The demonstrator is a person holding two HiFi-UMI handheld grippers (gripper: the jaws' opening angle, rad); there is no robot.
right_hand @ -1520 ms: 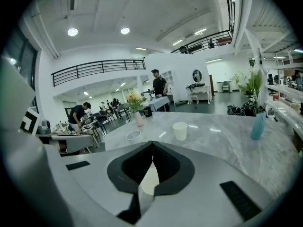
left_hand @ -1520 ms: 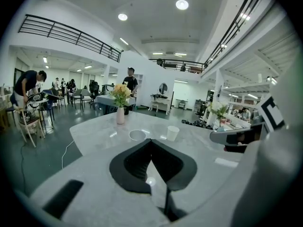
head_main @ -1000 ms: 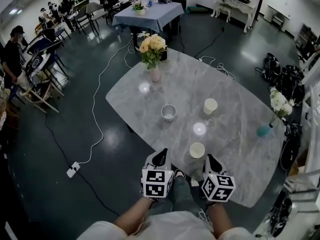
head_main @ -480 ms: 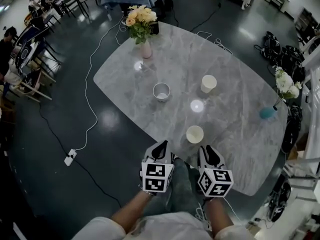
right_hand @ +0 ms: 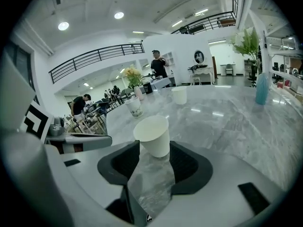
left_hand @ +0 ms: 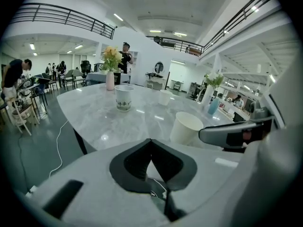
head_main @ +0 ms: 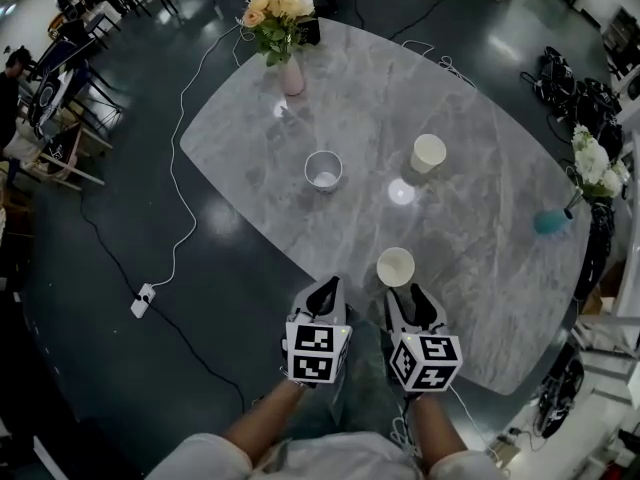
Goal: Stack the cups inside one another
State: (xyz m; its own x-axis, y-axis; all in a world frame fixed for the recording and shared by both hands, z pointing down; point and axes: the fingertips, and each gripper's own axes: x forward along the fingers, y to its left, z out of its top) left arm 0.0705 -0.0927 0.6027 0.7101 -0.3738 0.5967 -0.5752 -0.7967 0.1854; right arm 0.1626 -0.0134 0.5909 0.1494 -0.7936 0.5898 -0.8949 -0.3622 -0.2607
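cups: 3 paper, upright, apart on marble table (head_main: 480,228), unstacked, look empty | near cup (head_main: 395,266) at right gripper (right_hand: 154,157) tips, jaws just opened, untouched | left gripper (left_hand: 150,143) clenched, empty | flower vases: 2

Three cups are recorded on the marble table (head_main: 480,228), all upright, mouths up, well apart, each standing singly; the nearest cream cup (head_main: 395,266) is set close to the table's near edge; the second cream cup (head_main: 428,153) is seen just past 12 o'clock from it, farther in; the printed cup (head_main: 323,170), white with a dark band of print, is seen at 11 o'clock from the nearest.
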